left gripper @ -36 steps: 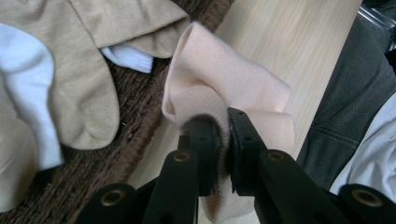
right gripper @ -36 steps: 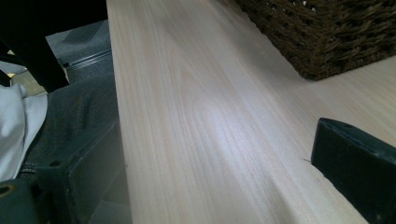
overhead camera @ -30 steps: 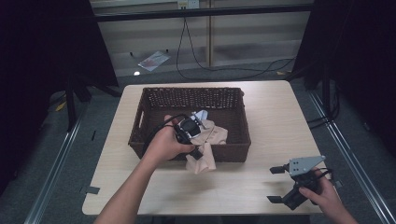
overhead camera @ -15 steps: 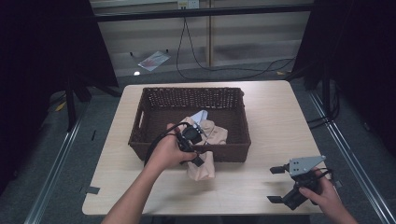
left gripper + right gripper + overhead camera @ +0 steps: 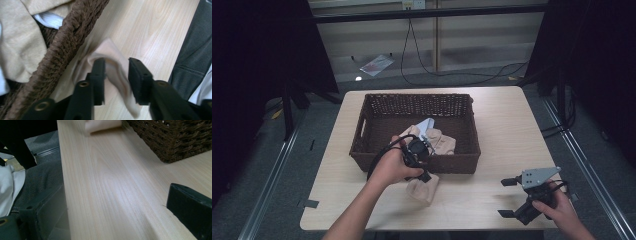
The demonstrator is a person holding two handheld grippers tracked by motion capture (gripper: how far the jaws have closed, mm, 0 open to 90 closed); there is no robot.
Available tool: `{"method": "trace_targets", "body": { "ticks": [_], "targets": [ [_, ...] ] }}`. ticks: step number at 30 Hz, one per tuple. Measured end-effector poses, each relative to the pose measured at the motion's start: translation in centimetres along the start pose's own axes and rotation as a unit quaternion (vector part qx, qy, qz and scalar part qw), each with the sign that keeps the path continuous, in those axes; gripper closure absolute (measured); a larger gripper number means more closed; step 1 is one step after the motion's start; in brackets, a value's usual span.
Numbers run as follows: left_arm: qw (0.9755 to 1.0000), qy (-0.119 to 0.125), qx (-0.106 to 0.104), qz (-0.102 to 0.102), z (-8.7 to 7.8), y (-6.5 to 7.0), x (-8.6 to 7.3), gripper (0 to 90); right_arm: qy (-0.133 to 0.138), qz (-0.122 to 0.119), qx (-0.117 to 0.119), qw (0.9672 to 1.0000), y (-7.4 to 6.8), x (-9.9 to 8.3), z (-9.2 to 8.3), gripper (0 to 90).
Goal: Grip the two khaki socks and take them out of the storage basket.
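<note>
A beige cloth lies on the wooden table, just in front of the brown wicker basket. My left gripper points down at it from above the basket's front wall. In the left gripper view a raised fold of this cloth sits between the two jaws of the left gripper, which hold it beside the basket's rim. My right gripper rests open near the table's front right corner, nothing between its jaws. The right gripper view shows the right gripper over bare wood.
More beige fabric and a white piece lie inside the basket. The right gripper view has the basket's corner at the upper right and the cloth's end far ahead. Cables run over the floor behind the table.
My left gripper has pulled the beige cloth out over the basket's front wall and lowered it toward the table's near side. The right gripper has stayed where it was.
</note>
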State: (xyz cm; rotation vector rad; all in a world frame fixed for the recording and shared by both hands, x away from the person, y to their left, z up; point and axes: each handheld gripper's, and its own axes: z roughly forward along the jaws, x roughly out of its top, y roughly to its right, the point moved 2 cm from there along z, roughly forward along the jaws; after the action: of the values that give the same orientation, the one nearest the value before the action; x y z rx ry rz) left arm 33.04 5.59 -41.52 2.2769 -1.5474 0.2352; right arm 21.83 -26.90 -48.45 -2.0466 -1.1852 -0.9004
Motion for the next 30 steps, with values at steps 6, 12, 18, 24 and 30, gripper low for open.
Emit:
{"method": "trace_targets", "body": {
  "ticks": [6, 12, 18, 24, 30],
  "targets": [
    [0.9999, 0.014, 0.008, 0.001, -1.8, 0.2, 0.7, 49.5, -0.002, -0.002, 0.0, 1.0, 0.0, 0.0, 0.0, 1.4],
    [0.9996, 0.019, 0.018, -0.01, -3.8, -0.2, 1.4, 33.7, -0.001, -0.002, 0.0, 1.0, 0.0, 0.0, 0.0, 1.4],
    [0.9993, 0.011, 0.029, -0.02, -5.2, -0.9, 2.0, 22.8, -0.001, 0.0, 0.0, 1.0, 0.0, 0.0, 0.0, 1.5],
    [0.9987, 0.012, 0.037, -0.032, -5.8, -2.1, 2.3, 15.2, 0.0, -0.001, 0.0, 1.0, 0.0, 0.0, 0.0, 1.4],
    [0.9975, 0.017, 0.049, -0.049, -6.3, -3.7, 2.3, 11.1, -0.001, 0.0, -0.002, 1.0, 0.0, 0.0, 0.0, 1.4]
  ]
}}
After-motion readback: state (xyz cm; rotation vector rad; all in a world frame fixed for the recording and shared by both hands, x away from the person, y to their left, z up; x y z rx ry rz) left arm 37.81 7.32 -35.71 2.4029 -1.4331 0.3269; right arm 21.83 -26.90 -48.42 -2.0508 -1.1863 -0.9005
